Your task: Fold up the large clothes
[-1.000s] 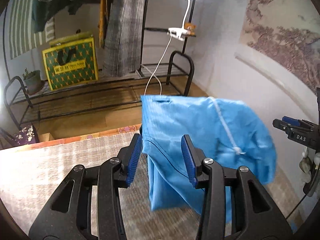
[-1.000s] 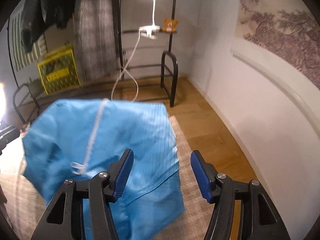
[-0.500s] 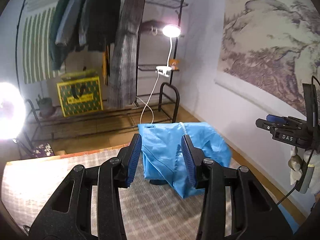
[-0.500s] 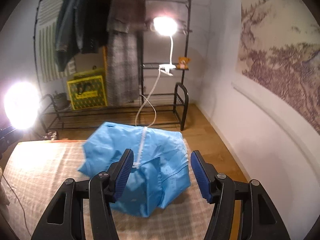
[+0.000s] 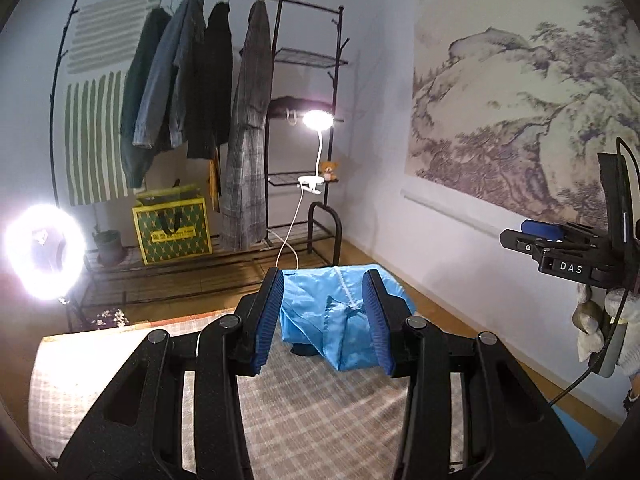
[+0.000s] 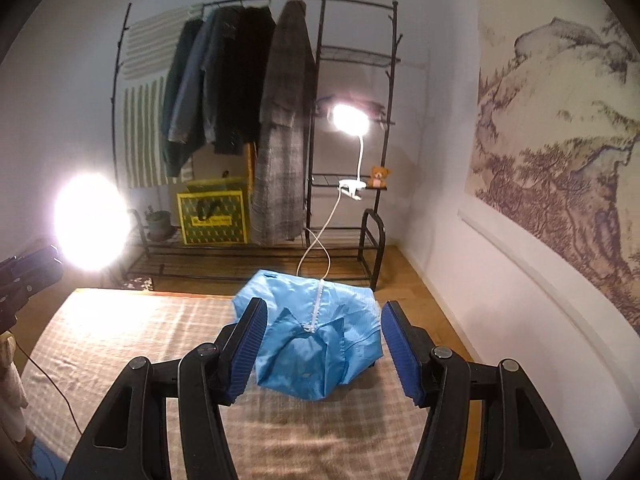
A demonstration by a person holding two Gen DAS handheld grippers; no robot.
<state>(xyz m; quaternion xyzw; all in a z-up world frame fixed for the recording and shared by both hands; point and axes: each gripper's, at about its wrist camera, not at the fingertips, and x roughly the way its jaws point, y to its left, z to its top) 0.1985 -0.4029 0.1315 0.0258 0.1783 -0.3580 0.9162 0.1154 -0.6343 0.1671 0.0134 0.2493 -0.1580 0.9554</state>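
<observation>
A bright blue garment [image 5: 332, 316] with a white zipper lies crumpled in a heap at the far right corner of the checked beige cloth-covered table [image 5: 312, 408]; it also shows in the right wrist view [image 6: 316, 340]. My left gripper [image 5: 325, 320] is open and empty, held above the table well short of the heap. My right gripper [image 6: 323, 350] is open and empty, also raised and apart from the garment. The right gripper's body shows at the right edge of the left wrist view [image 5: 568, 252].
A black clothes rack [image 6: 256, 120] with hanging coats stands behind the table. A yellow-green bag [image 5: 172, 230] and a potted plant sit on its low shelf. A clip lamp [image 6: 350, 120] and a ring light [image 5: 42, 252] shine brightly. A painted scroll covers the right wall.
Both grippers have pulled back and up from the blue garment. It dropped from a hanging, spread shape into a heap on the table's far corner.
</observation>
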